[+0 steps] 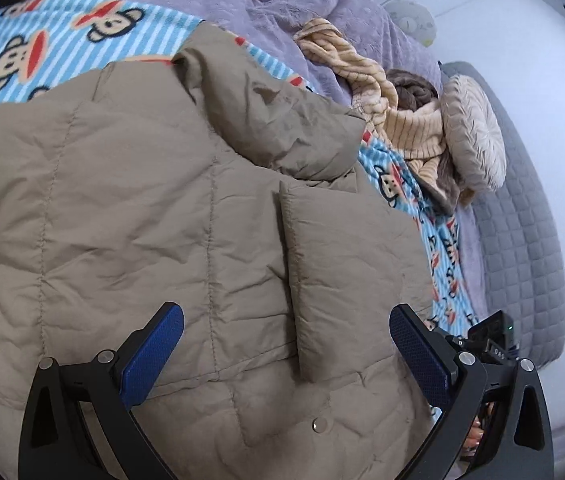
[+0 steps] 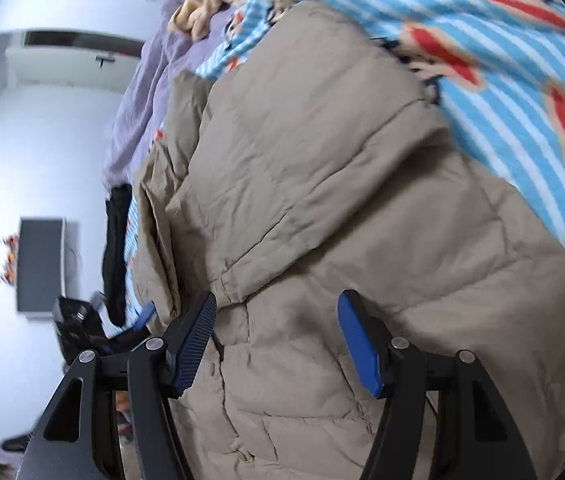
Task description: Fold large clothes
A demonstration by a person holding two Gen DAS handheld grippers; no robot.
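Khaki quilted puffer jacket [image 1: 130, 216] spread on blue-striped monkey-print fleece blanket [image 1: 54, 44], both grippers released.

Left wrist view: left gripper [image 1: 286, 344] hangs over the jacket with jaws wide apart and nothing between the blue pads [image 1: 154, 352]; a folded sleeve [image 1: 322, 280] lies across the body, a snap button [image 1: 319, 425] near the hem. Right wrist view, blurred: right gripper [image 2: 278, 340] is unclenched above a sleeve cuff [image 2: 230, 284], its pads clear of the fabric.
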